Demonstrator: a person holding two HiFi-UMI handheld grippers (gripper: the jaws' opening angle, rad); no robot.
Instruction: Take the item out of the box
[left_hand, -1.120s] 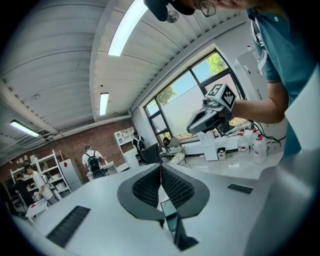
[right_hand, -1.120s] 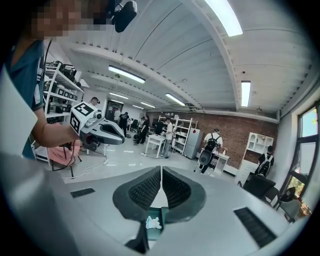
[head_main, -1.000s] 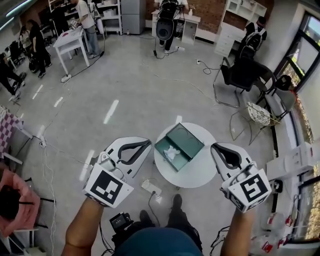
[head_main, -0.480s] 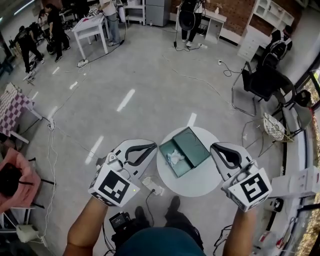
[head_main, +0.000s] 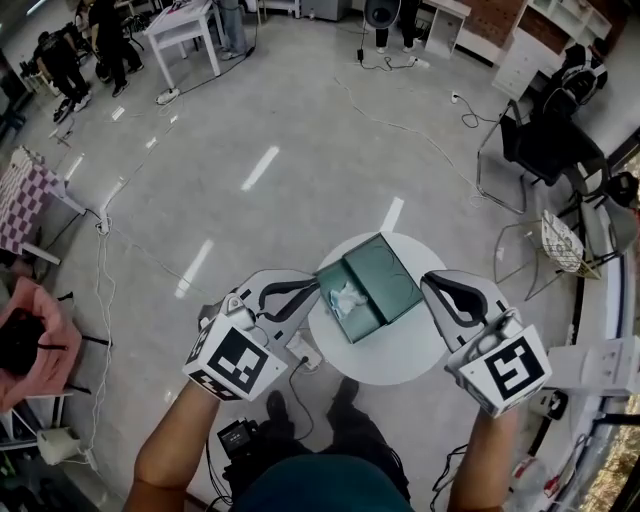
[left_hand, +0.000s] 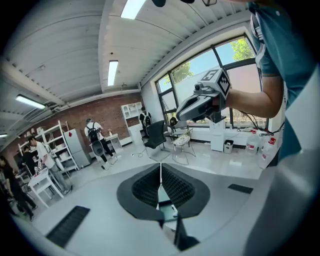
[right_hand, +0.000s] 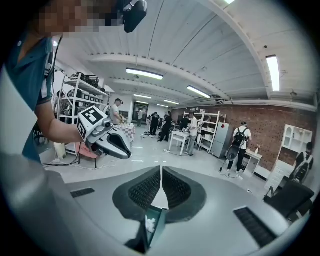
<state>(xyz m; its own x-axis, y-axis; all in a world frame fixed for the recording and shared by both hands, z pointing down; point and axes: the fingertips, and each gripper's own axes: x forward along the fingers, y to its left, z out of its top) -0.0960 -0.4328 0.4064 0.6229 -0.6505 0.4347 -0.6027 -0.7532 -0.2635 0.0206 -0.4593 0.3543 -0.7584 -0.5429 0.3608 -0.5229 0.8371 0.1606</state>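
Note:
An open dark-green box (head_main: 372, 283) lies on a small round white table (head_main: 400, 350). A crumpled white item (head_main: 348, 297) rests in the box's left half. My left gripper (head_main: 308, 289) is at the table's left edge, tips close to the box, and its jaws are shut with nothing between them. My right gripper (head_main: 434, 287) hovers at the table's right side, also shut and empty. In the right gripper view the box (right_hand: 159, 225) and the white item (right_hand: 150, 223) show just below the closed jaws, with the left gripper (right_hand: 120, 145) beyond. The left gripper view shows the right gripper (left_hand: 186, 112) opposite.
A power strip (head_main: 301, 351) and cables lie on the floor beside the table. Black chairs (head_main: 545, 150) and a wire chair (head_main: 563, 243) stand at the right. A pink seat (head_main: 30, 345) is at the left. People and a white table (head_main: 185, 25) are far off.
Both grippers have closed in on the table. The left one moved right until its tips came beside the box. The head camera has shifted, so the table sits lower-centre.

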